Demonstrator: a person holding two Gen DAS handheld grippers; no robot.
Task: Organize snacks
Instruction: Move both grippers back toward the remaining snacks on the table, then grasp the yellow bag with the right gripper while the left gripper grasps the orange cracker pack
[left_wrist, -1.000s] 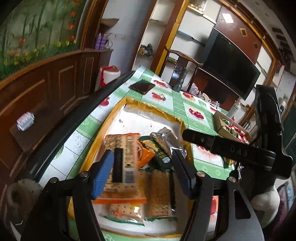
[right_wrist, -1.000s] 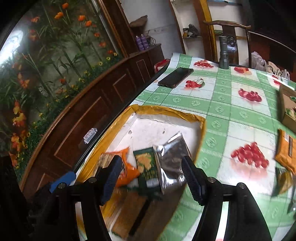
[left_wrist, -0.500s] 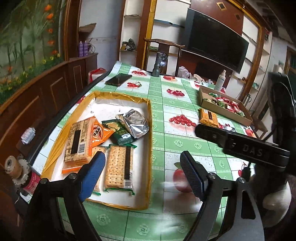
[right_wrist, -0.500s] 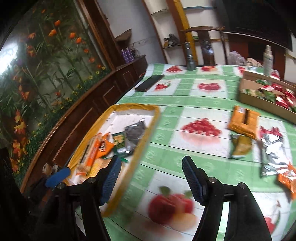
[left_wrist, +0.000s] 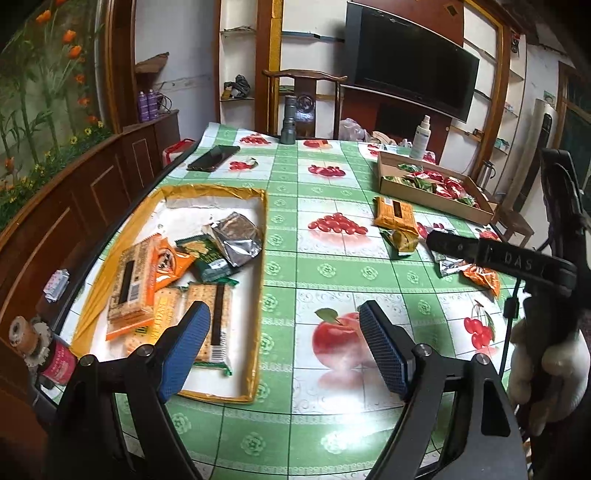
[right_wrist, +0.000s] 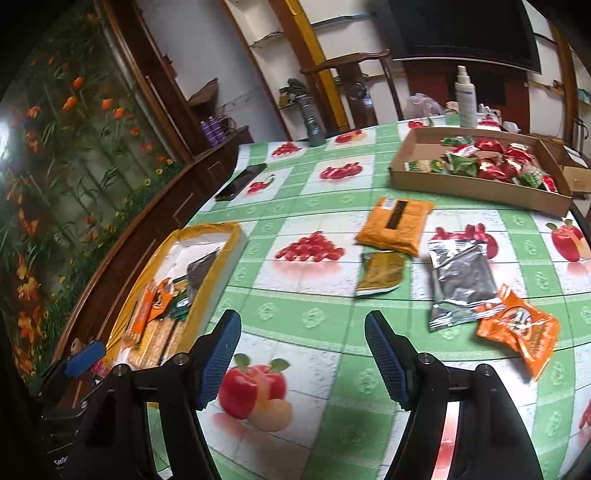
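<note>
In yellow-rimmed tray (left_wrist: 263, 236): jumbled snacks (left_wrist: 173, 266) (crinkly)

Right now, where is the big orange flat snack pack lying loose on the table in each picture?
Left wrist view: the orange pack lies right of centre, just in front of the cardboard box.
Right wrist view: the orange pack lies above centre, just below the same cardboard box.
Shared landmark: the cardboard box.

Snack packets (left_wrist: 225, 242) in tray (left_wrist: 258, 295) at table's (left_wrist: 325, 271) left; cardboard box (right_wrist: 476, 192) far right.
</note>
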